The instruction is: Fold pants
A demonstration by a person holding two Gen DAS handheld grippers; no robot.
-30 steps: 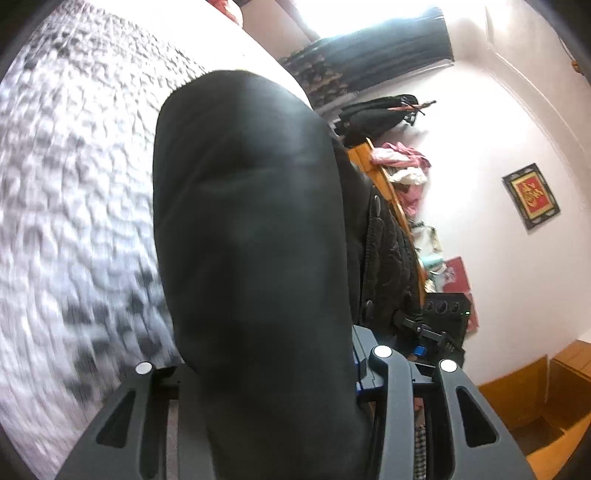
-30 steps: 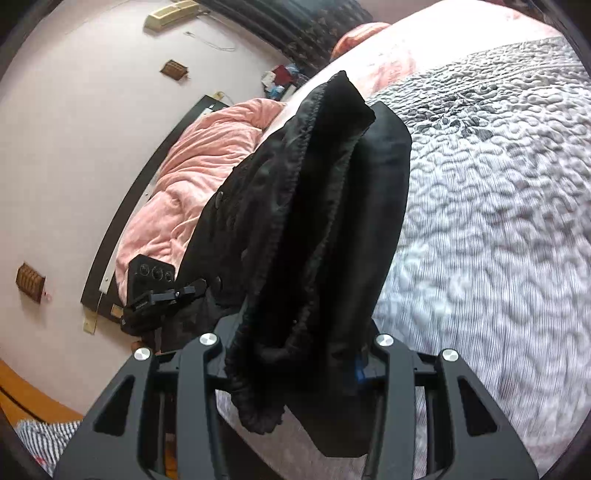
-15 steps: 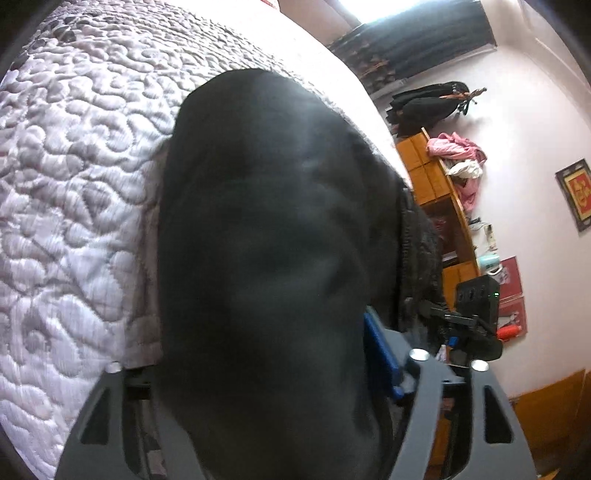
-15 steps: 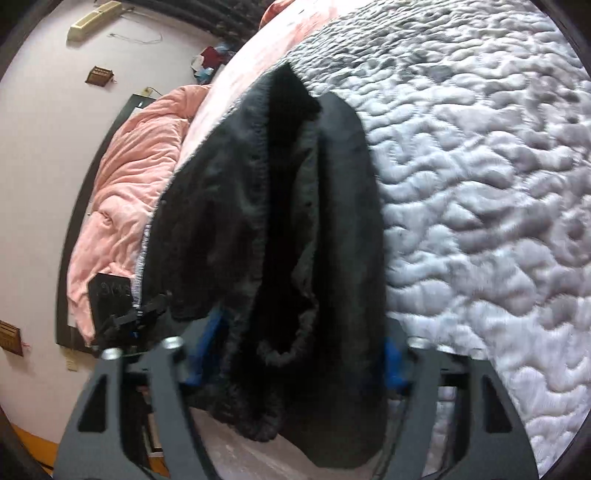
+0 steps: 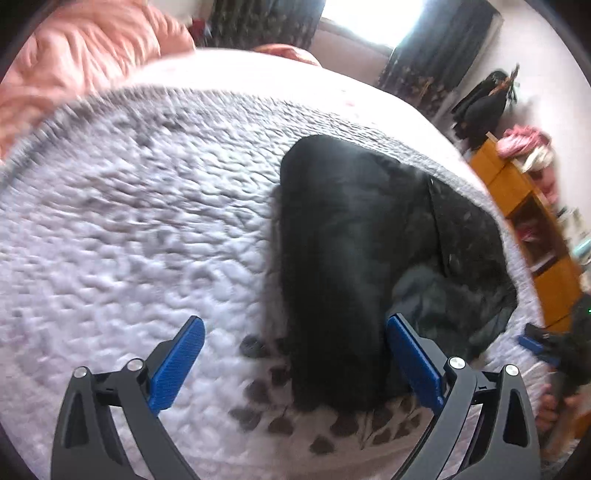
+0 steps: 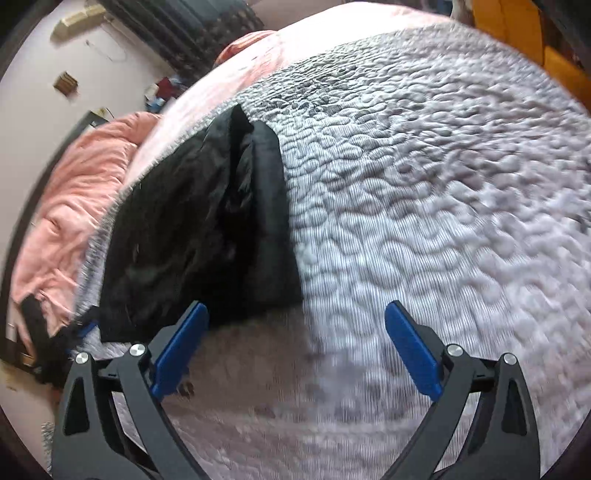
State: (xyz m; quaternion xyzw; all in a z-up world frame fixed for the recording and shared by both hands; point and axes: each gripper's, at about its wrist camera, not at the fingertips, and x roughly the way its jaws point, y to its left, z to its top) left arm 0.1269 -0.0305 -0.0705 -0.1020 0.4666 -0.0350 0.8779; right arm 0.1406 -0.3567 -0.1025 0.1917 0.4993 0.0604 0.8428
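The black pants (image 5: pixel 354 258) lie folded in a bundle on the grey quilted bedspread (image 5: pixel 129 240). In the left wrist view my left gripper (image 5: pixel 295 365) is open and empty, its right finger beside the bundle's near end. In the right wrist view the pants (image 6: pixel 199 236) lie at the left, near the quilt's edge. My right gripper (image 6: pixel 295 347) is open and empty, with its left finger just in front of the bundle's near edge. The right gripper shows at the far right of the left wrist view (image 5: pixel 546 347).
A pink duvet (image 6: pixel 66 206) lies beyond the quilt's edge, also in the left wrist view (image 5: pixel 74 62). Orange wooden shelves (image 5: pixel 535 221) with clothes stand by the wall at the right. A window with dark curtains (image 5: pixel 369 26) is at the back.
Both grippers were shut on the pants and held them up. They lowered the pants onto the quilt, opened and let go, and have drawn back a little.
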